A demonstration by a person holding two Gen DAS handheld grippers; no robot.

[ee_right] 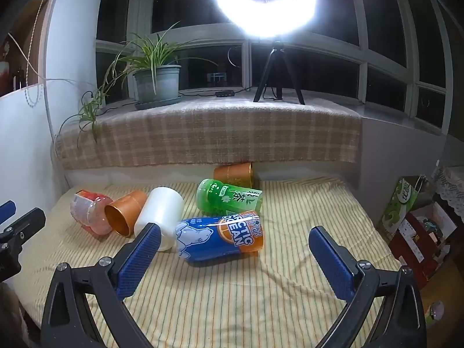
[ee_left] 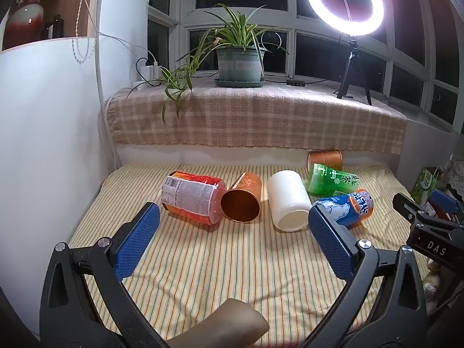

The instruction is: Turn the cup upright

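Observation:
Several cups lie on their sides on a striped cloth: a red labelled cup (ee_left: 192, 198), a copper cup (ee_left: 242, 198) with its mouth toward me, a white cup (ee_left: 287, 203), a blue Arctic Ocean cup (ee_left: 346, 207), a green cup (ee_left: 333, 179) and a second copper cup (ee_left: 324, 158) at the back. The right wrist view shows them too: red (ee_right: 90, 213), copper (ee_right: 124, 213), white (ee_right: 161, 217), blue (ee_right: 220, 237), green (ee_right: 229, 197), back copper (ee_right: 233, 174). My left gripper (ee_left: 233, 229) is open and empty in front of the copper and white cups. My right gripper (ee_right: 235, 246) is open and empty, just in front of the blue cup.
The striped cloth (ee_left: 232, 261) covers the work surface. Behind it a raised ledge with a plaid cloth (ee_left: 255, 119) holds a potted plant (ee_left: 239, 63) and a ring light on a tripod (ee_left: 345, 3). A white wall (ee_left: 49, 130) is on the left. Boxes and bags (ee_right: 417, 223) stand at the right.

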